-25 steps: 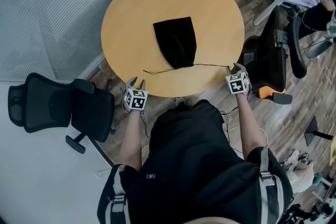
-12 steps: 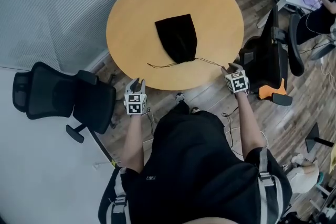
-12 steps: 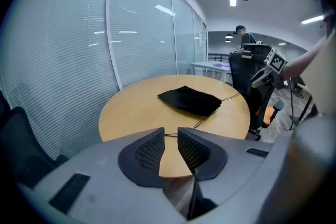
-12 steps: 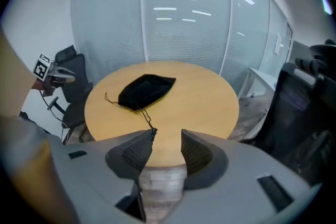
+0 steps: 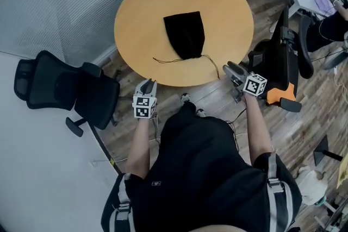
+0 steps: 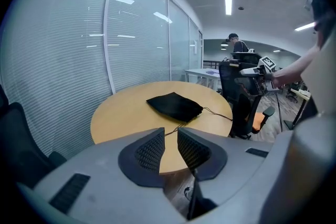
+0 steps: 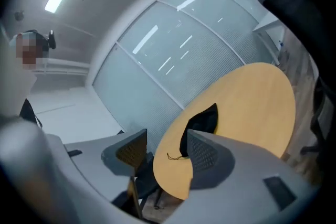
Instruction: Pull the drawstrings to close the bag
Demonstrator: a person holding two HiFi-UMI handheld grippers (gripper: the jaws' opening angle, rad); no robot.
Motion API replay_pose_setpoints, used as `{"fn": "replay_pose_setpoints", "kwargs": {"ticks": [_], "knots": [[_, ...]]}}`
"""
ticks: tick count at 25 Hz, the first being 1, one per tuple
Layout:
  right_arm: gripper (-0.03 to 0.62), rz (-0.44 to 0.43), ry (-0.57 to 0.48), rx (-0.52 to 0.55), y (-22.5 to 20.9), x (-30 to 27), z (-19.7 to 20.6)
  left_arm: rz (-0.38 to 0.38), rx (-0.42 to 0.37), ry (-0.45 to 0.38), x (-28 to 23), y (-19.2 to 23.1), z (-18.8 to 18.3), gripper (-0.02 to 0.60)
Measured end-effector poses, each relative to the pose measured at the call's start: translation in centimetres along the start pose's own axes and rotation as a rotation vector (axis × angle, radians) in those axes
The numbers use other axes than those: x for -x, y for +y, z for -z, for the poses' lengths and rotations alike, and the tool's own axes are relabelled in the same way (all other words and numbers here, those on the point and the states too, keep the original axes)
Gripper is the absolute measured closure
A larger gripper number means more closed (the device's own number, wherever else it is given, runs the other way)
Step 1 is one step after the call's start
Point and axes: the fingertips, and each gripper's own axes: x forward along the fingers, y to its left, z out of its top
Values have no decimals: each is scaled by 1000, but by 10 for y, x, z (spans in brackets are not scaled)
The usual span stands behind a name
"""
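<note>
Operator wears a black short-sleeved top (image 5: 196, 171) with a small pale tag (image 5: 156, 182) on the back. Grey webbing straps (image 5: 275, 185) with buckles at both shoulders.

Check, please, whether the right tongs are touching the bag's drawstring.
Apart. The right gripper view shows the right tongs opening with nothing between them; in the head view the drawstring lies slack on the table.

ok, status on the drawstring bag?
Both empty, off the table: left gripper closing, right gripper opening. Neck of bag cinched, drawstrings lying loose. Nothing blocking.
</note>
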Motion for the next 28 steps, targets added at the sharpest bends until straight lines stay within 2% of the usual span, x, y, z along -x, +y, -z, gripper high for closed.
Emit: {"fn": "replay_pose_setpoints", "kwargs": {"ticks": [3,6,10,11,17,21,28], "knots": [[305,34,17,85,5,0,-2,-3,2,-11,7,-6,0,503],[365,55,51,180,13,5,-3,7,9,-45,11,-13,-9,524],[512,83,54,301,27,16,-8,40,36,-103,19,-27,-27,556],[523,88,56,332,31,19,-8,51,45,-117,22,-30,-32,560],[534,112,106,498,52,24,-4,100,104,-201,36,-43,-57,566],[536,197,159,633,50,30,2,120,129,-234,39,-53,-67,566],[534,262,200,674,43,43,12,143,115,-236,40,-68,-72,566]]}}
